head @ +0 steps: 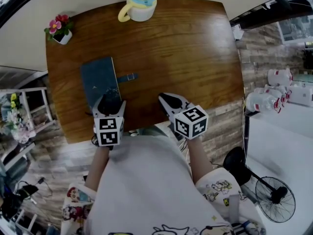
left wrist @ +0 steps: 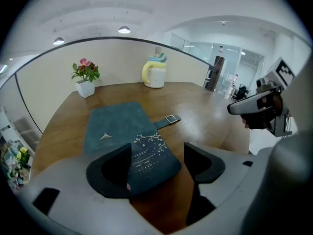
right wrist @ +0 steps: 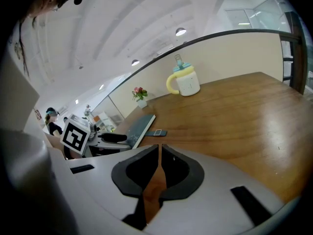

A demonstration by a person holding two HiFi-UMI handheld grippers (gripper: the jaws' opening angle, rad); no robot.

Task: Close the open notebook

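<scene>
Shows the notebook [head: 99, 80] flat on the worktop [head: 186, 48], long axis 12-to-6, near end under the left gripper [head: 110, 102] — spread wide, pinching nothing; puts the right gripper [head: 169, 102], closed and empty, farther off at 3 o'clock.

The right gripper [right wrist: 160, 151] hovers with jaws together and nothing between them above the wooden table [right wrist: 234, 111], where the closed notebook [right wrist: 139, 128] lies near the left edge and a yellow-handled mug [right wrist: 185, 82] stands at the far edge.
</scene>
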